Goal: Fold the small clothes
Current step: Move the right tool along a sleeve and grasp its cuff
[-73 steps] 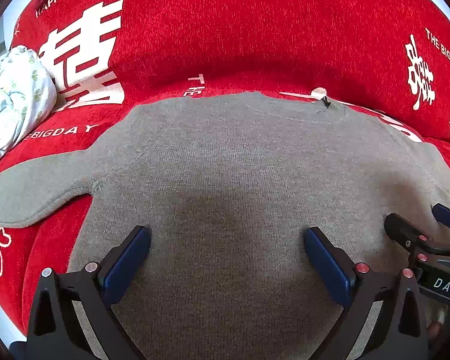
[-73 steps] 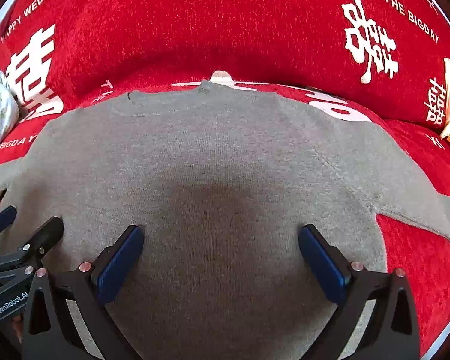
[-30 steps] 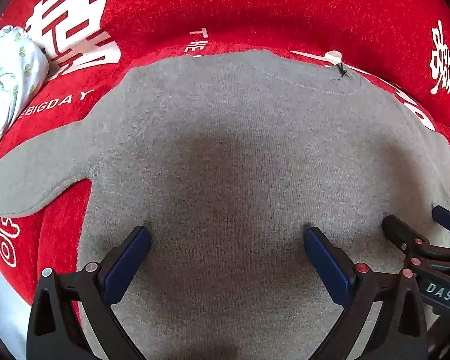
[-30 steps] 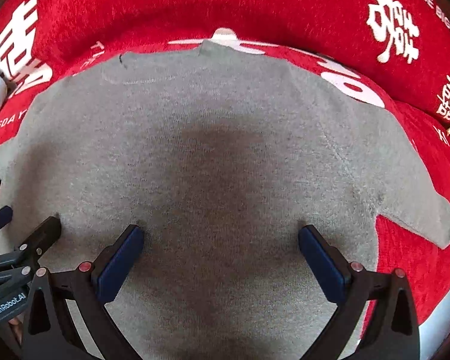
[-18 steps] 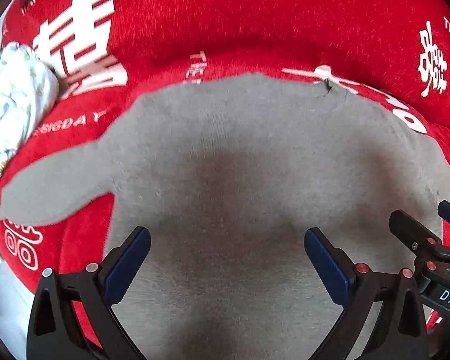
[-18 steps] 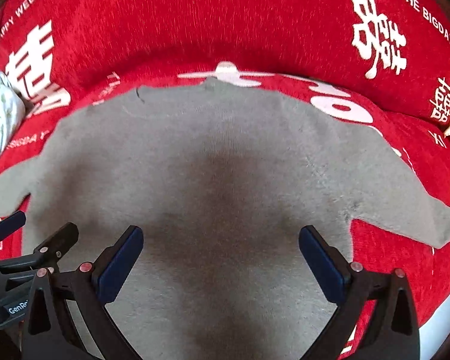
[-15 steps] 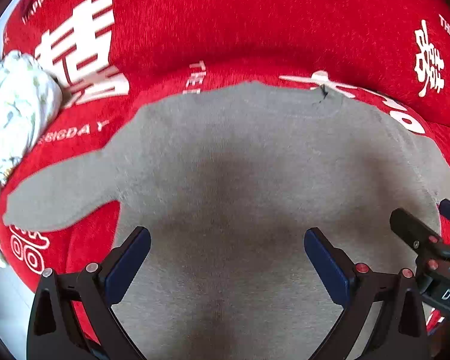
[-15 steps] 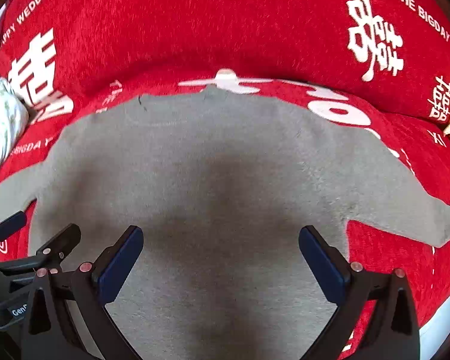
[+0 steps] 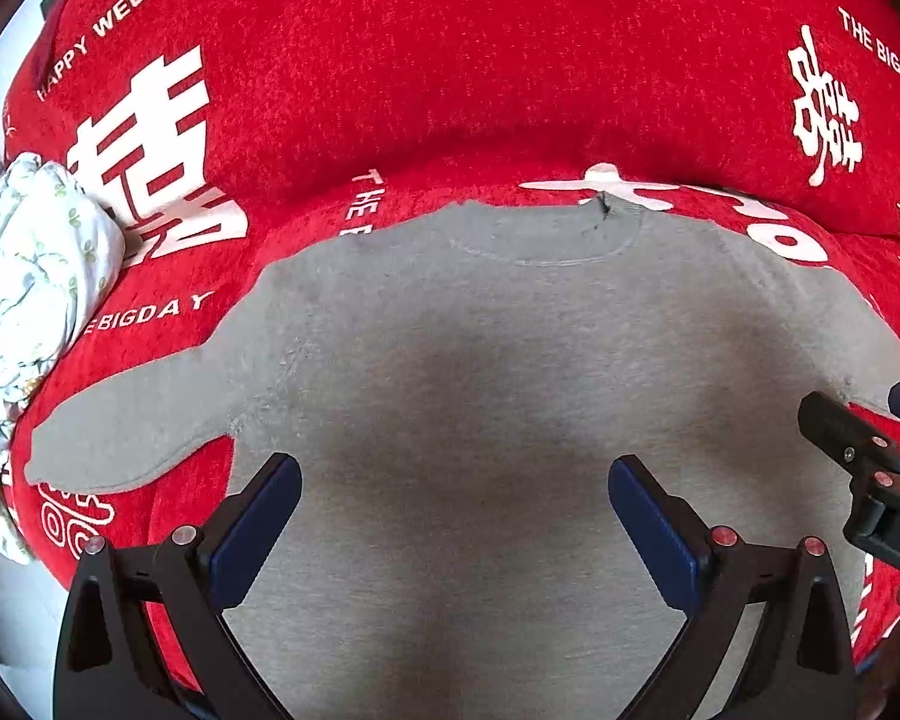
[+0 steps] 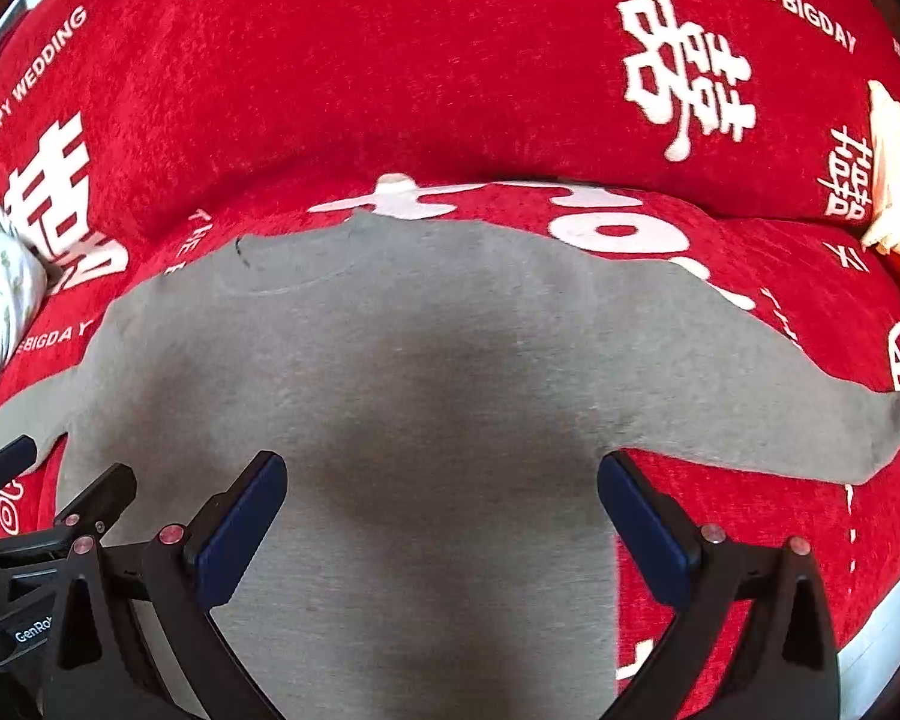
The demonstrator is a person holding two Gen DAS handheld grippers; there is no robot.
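A small grey knit sweater point(image 9: 510, 360) lies flat, back up, on a red sofa cover; it also shows in the right wrist view point(image 10: 450, 372). Its neckline points away from me, and its sleeves spread to the left point(image 9: 126, 438) and to the right point(image 10: 798, 420). My left gripper point(image 9: 453, 510) is open and empty above the sweater's lower body. My right gripper point(image 10: 441, 507) is open and empty above the lower body, further right. Each gripper shows at the edge of the other's view.
The red sofa cover point(image 9: 450, 72) carries white lettering and rises into a backrest behind the sweater. A crumpled white floral cloth point(image 9: 36, 276) lies at the far left. A cream-coloured object point(image 10: 894, 174) sits at the far right. The cushion's front edge is near me.
Both grippers have pulled back and up from the sweater, so more of it and both sleeves show. Both stay open.
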